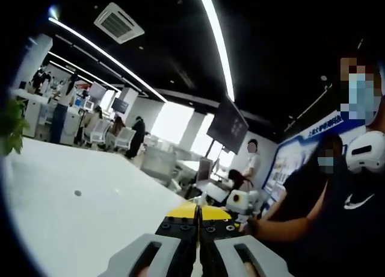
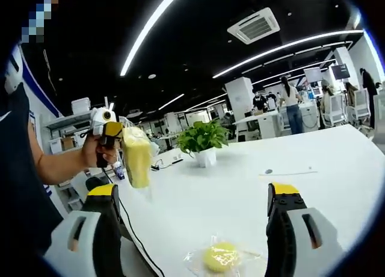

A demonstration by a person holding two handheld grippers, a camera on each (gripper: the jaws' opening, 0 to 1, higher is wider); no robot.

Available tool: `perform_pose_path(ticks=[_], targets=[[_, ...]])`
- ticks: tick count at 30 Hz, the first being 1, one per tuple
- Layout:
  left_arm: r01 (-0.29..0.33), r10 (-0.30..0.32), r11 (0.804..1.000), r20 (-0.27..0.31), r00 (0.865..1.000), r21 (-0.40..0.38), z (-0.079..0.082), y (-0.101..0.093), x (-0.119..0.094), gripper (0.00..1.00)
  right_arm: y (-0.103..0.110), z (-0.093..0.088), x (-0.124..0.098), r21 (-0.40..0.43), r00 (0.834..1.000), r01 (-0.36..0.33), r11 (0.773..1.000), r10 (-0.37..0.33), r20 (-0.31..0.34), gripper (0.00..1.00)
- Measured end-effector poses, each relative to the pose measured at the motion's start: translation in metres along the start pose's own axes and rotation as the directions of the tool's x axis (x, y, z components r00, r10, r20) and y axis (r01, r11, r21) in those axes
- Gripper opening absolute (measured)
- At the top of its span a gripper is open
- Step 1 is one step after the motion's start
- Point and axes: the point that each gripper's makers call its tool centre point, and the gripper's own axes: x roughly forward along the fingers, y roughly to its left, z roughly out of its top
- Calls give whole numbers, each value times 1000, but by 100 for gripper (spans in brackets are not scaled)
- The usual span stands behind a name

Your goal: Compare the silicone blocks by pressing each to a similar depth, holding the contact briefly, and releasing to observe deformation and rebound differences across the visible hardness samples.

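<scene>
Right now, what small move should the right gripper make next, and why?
Probably lower it straight onto the bagged yellow block. The right gripper is open above the white table, and the block lies between its fingers, untouched.

You stand in an open-plan office with a dark ceiling (image 1: 271, 42) crossed by long white light strips (image 1: 215, 36) and a square air vent (image 2: 253, 25). A broad white surface (image 2: 240, 199) stretches ahead of you, with a potted plant (image 2: 202, 141) on it. Beyond are desks, white chairs (image 1: 123, 138), bright windows (image 1: 171, 121) and a hanging dark screen (image 1: 227, 125).
</scene>
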Motion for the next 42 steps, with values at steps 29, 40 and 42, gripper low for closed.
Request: perform_pose_path(ticks=[29, 40, 42], targets=[[-162, 160, 953, -28, 987, -257, -86, 71, -11, 0, -69, -55, -68, -116, 949, 293, 949, -304, -86, 96], [-195, 177, 913, -82, 981, -357, -116, 93, -14, 0, -65, -57, -66, -87, 950, 296, 951, -303, -80, 96], [-207, 187, 908, -89, 978, -363, -120, 96, -16, 0, -65, -59, -65, -83, 949, 298, 951, -305, -86, 96]])
